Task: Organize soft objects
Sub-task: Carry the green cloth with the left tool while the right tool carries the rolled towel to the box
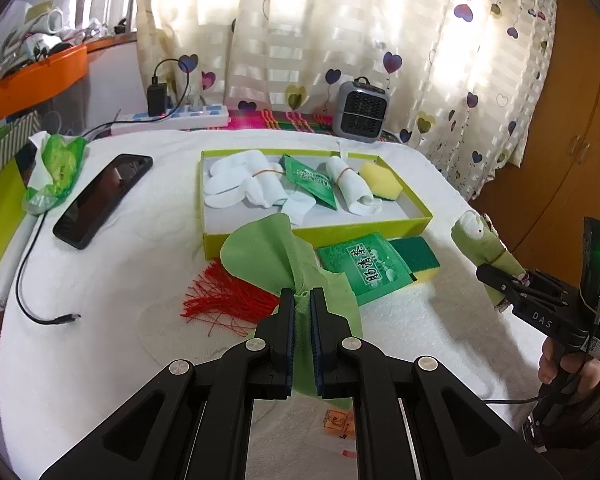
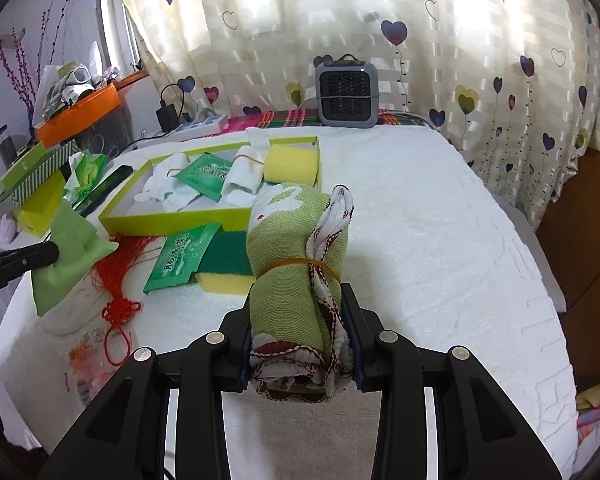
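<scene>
The left gripper (image 1: 301,300) fingers were clamped on a green cloth (image 1: 268,252) at frame centre. The right gripper (image 2: 298,320) fingers gripped a rolled towel (image 2: 296,248), lower centre, before the green box (image 2: 172,222).

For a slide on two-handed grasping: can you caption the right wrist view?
Right gripper clamps a rolled green towel; left gripper holds a green cloth beside the box.
</scene>
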Tool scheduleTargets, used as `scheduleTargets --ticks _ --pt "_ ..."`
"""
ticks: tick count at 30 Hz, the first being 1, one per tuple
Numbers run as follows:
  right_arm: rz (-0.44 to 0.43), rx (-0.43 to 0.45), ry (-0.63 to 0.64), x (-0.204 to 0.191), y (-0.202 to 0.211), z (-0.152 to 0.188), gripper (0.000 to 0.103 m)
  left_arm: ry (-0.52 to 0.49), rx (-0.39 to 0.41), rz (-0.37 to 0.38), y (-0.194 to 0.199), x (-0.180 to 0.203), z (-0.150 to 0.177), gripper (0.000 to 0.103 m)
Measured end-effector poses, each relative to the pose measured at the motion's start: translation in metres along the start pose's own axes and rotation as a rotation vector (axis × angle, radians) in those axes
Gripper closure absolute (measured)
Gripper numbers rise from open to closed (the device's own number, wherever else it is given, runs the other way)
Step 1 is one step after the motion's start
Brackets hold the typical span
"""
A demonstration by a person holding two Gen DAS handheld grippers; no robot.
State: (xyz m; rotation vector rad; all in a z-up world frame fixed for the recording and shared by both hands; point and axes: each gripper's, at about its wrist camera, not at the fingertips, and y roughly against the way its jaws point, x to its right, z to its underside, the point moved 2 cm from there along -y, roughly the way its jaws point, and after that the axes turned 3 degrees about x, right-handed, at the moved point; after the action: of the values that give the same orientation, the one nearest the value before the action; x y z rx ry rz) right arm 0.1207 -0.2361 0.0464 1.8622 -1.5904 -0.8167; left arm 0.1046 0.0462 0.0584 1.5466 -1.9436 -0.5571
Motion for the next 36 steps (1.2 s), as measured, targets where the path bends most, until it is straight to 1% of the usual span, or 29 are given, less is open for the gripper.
scheduleTargets --ticks 10,20,27,31,36 --pt "-0.021 0.023 0.017 -0.007 0.005 -0.01 0.066 -0.018 0.038 -0.024 0.004 -0.004 -0.017 0.096" --pt "-0.03 0.03 0.055 -0.025 -0.002 -0.031 0.066 -0.025 0.063 -0.032 -0.004 -0.012 -0.042 0.096" --pt "-0.049 0.028 0.08 -0.038 -0.014 -0.05 0.066 -0.023 0.053 -0.03 -0.021 -0.022 -0.06 0.096" --pt "-0.073 0.018 0.086 -0.048 -0.028 -0.064 0.066 -0.015 0.05 -0.022 -0.036 -0.024 -0.072 0.096" --pt "-0.089 -0.003 0.083 -0.057 -0.048 -0.076 0.066 -0.034 0.046 -0.014 -0.054 -0.022 -0.084 0.096"
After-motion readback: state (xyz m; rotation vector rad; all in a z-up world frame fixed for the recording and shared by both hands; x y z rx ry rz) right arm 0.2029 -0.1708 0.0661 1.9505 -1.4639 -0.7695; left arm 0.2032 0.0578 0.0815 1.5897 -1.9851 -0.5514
